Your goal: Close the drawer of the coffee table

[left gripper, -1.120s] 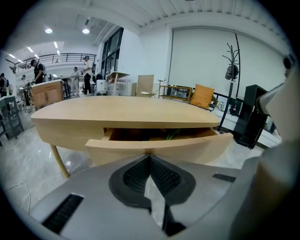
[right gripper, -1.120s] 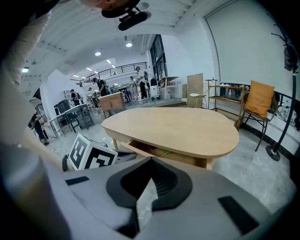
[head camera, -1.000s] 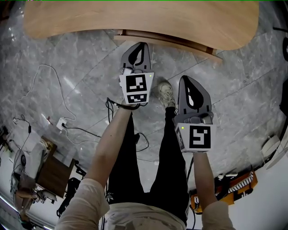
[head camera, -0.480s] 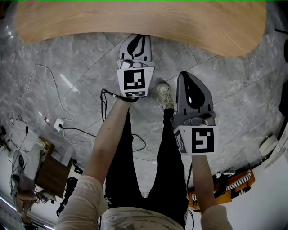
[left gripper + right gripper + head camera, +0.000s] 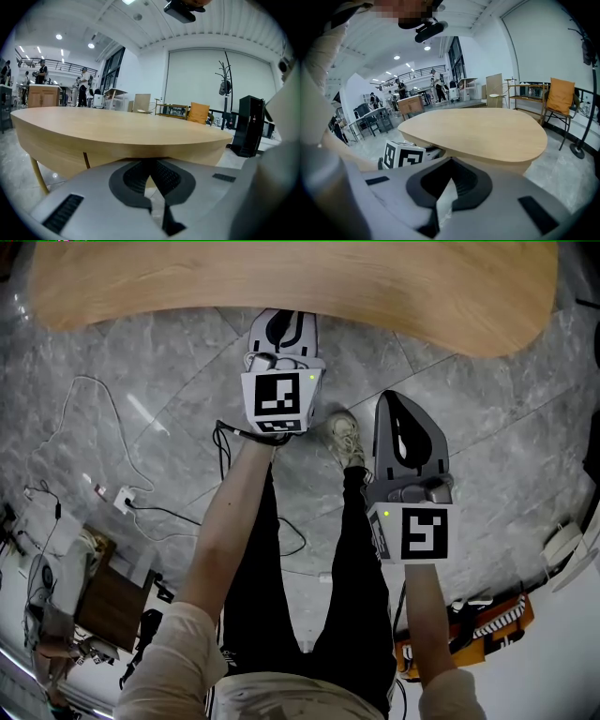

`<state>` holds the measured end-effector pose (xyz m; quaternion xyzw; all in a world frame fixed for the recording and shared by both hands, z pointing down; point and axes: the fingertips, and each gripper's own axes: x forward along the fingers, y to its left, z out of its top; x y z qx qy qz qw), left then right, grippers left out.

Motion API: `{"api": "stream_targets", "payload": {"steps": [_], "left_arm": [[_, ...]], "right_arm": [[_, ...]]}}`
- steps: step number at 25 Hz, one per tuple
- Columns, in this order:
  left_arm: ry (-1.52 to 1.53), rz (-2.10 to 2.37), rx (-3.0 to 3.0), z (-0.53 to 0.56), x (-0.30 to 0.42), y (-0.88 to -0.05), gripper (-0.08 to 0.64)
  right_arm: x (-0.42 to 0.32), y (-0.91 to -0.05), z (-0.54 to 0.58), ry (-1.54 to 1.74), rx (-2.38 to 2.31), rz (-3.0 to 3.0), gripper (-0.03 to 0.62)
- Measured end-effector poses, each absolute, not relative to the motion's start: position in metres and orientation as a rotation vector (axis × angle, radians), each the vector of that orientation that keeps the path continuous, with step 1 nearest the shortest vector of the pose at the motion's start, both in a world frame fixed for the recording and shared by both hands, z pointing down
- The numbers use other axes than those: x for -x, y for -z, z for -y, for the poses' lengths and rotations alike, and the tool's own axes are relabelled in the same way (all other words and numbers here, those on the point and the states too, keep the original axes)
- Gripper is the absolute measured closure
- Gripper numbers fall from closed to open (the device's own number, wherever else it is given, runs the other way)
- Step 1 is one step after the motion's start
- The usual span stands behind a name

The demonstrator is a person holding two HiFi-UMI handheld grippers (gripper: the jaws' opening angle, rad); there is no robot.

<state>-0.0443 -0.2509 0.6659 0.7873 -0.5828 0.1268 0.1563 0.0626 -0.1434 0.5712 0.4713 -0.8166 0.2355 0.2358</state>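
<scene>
**Head view: two grippers at the coffee table, drawer front in line with the apron**

1. Floor [image 5: 487,427]. Grey marbled stone under everything in the head view.
2. Coffee table [image 5: 281,277]. Pale wood with a rounded top. It spans the upper part of the head view and stands on slim wooden legs.
3. Drawer [image 5: 112,157]. It sits beneath the tabletop's near edge. In the left gripper view its front appears flush with the apron, with a dark vertical seam beside it.
4. Person. The legs [image 5: 347,596], in black trousers, stand on the floor short of the table's near edge, both forearms reaching forward. One pale shoe [image 5: 345,437] shows between the grippers.
5. Right gripper [image 5: 392,399]. It is held above the floor, well short of the table's near edge. The fingers are drawn together at the tips with nothing between them.
6. Left gripper [image 5: 284,317]. Its tips are at the table's near edge, just under the overhang. The fingers are pressed together and grip nothing, and the tips appear to meet the apron.
7. Power strip [image 5: 122,498]. White, on the floor at the left, with a thin white cable [image 5: 84,390] looping away from it.
</scene>
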Motion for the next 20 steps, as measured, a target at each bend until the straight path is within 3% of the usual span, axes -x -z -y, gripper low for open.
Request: {"api": "stream_targets", "payload": {"steps": [11,20], "left_arm": [[-0.498,1.609,-2.127,0.198,0.050,-0.647,0.551],[-0.457,1.634,-2.191,0.158,0.035,-0.426,0.551]], "right_arm": [[-0.051,-0.539,0.130,-0.625,-1.344,2.255,0.588],[-0.043,-0.394,0.138,-0.662,-1.431,2.348,0.588]]}}
